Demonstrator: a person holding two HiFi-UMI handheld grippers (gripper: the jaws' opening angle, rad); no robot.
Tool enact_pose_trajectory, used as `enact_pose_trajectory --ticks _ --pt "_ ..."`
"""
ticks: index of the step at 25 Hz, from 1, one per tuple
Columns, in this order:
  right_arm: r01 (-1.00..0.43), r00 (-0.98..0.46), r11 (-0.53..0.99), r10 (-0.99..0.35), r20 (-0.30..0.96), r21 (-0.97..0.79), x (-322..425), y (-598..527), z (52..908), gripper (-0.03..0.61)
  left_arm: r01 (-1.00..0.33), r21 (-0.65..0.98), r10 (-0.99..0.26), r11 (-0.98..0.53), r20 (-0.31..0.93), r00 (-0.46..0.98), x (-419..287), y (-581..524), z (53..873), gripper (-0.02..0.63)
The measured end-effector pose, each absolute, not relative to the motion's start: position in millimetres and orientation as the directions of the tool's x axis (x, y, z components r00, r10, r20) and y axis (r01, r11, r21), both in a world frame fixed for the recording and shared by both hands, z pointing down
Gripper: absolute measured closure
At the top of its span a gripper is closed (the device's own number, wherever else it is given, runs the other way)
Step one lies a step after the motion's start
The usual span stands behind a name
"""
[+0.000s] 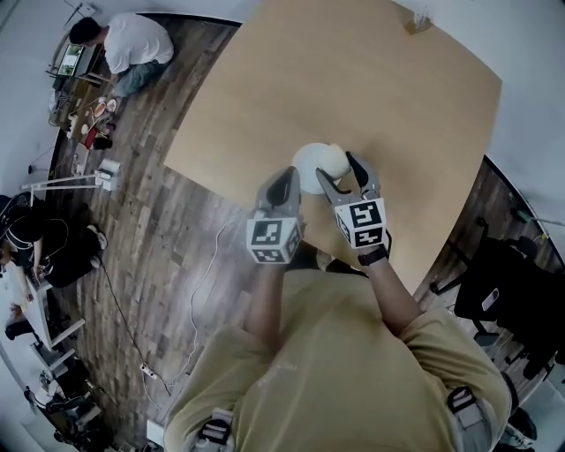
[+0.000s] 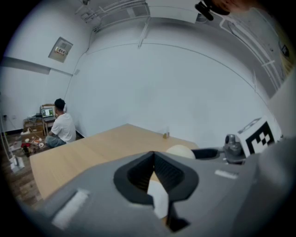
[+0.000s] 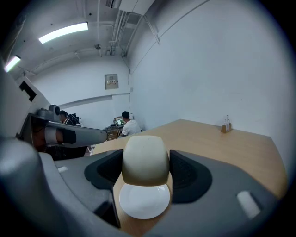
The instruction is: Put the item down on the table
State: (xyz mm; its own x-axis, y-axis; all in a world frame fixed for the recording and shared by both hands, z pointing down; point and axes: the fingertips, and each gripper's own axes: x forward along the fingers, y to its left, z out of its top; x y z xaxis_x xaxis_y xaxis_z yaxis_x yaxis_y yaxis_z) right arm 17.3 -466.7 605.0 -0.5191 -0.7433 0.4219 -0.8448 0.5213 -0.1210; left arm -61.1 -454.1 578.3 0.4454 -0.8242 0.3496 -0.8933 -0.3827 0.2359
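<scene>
A cream cup point(image 3: 144, 159) hangs mouth-down between the jaws of my right gripper point(image 3: 144, 163), which is shut on it. Directly under the cup a white saucer point(image 3: 144, 201) lies on the wooden table point(image 3: 222, 143). In the head view the cup point(image 1: 335, 160) and saucer point(image 1: 306, 168) sit near the table's front edge, with the right gripper point(image 1: 336, 165) around the cup. My left gripper point(image 1: 284, 178) hovers at the saucer's near-left edge, jaws shut and empty. In the left gripper view, the left gripper point(image 2: 154, 155) shows a sliver of saucer point(image 2: 159, 199) below it.
A small holder point(image 1: 418, 19) stands at the table's far corner. The table's front edge point(image 1: 229, 194) runs just below the saucer, with dark plank floor and a cable point(image 1: 199, 282) beyond. A person point(image 1: 124, 44) sits on the floor at the far left.
</scene>
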Motion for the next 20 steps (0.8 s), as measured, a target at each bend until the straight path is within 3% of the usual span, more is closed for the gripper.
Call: enact_pose_trajectory --ticks 12,20 --pt "-0.831 -0.49 0.546 -0.621 0.612 -0.111 -10.1 -467.3 723.5 0.272 -0.896 0.267 -0.756 -0.354 0.482 0.442 -78.6 -480.2 663.0 0.612" --pt "-0.83 -0.499 0.545 -0.634 0.591 -0.117 -22.2 -483.7 747.7 0.275 -0.894 0.287 -0.732 -0.344 0.515 0.447 -78.3 -477.2 686.8 0.612"
